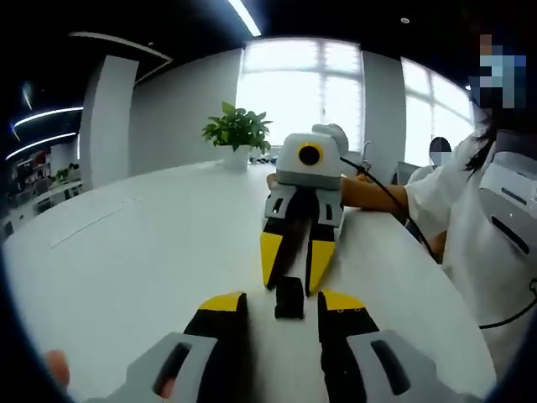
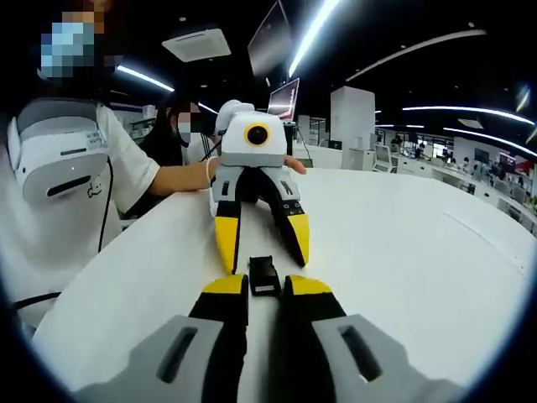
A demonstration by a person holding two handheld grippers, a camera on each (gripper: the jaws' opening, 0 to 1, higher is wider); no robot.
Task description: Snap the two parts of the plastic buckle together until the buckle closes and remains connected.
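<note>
The black plastic buckle (image 1: pixel 289 298) lies flat on the white table (image 1: pixel 143 252), directly between the two grippers, which face each other tip to tip along its length. In the left gripper view it reads as one short dark block; whether its two parts are already latched or merely butted together cannot be told.

The left gripper (image 1: pixel 281 309) stands wide, its yellow-tipped jaws spread to either side of the near end of the buckle and apart from it. In the right gripper view the same tool (image 2: pixel 262 243) comes in from the far side, jaws splayed over the far end of the part.

The right gripper (image 2: pixel 267 287) is set narrower, with the buckle (image 2: pixel 264 275) sitting at the gap between its tips. Contact cannot be confirmed. In the left gripper view it (image 1: pixel 290 262) appears beyond the buckle with its tips either side of the far end.

A potted plant (image 1: pixel 237 134) stands far off on the table, well apart from the work. A person in white sits at the table edge.

Judgement: the step in hand is seating each gripper on its own half. To do it well, each should close squarely on the body of its half, clear of the release tabs, then push straight along the common axis, keeping the buckle flat and unobscured.
</note>
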